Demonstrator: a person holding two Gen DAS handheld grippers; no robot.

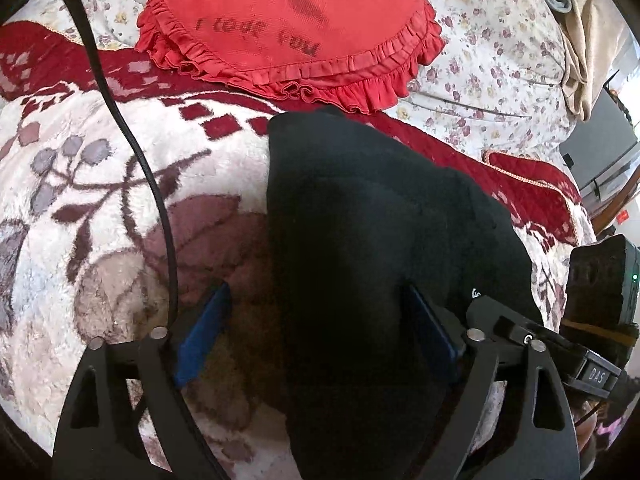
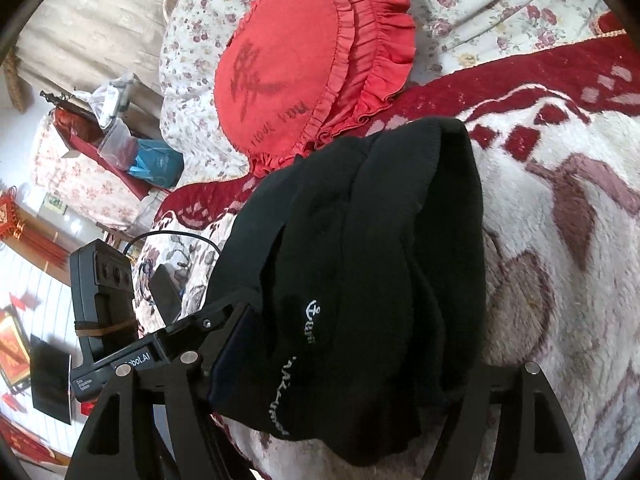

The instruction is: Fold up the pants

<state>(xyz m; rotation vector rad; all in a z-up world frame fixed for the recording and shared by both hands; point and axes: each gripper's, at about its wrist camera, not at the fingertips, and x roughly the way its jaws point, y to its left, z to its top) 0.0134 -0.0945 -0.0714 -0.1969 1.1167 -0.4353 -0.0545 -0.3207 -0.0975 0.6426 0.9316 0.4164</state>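
Observation:
Folded black pants point(image 1: 380, 240) lie as a thick bundle on a plush white and dark red blanket point(image 1: 100, 200). My left gripper point(image 1: 316, 330) stands open wide over the near end of the bundle. Its left blue pad point(image 1: 204, 332) is clear of the cloth and its right pad point(image 1: 430, 328) sits at the fabric's edge. In the right wrist view the pants point(image 2: 380, 260), with white lettering, fill the gap of my right gripper point(image 2: 352, 344). The left pad point(image 2: 228, 360) presses into the cloth, and the fabric hides the right pad.
A red frilled heart cushion point(image 1: 288, 20) lies just beyond the pants on a floral quilt point(image 1: 500, 60). A black cable point(image 1: 160, 216) crosses the blanket on the left. The other gripper's body point(image 2: 104, 304) is close at the left. Boxes and bags point(image 2: 120, 140) stand beside the bed.

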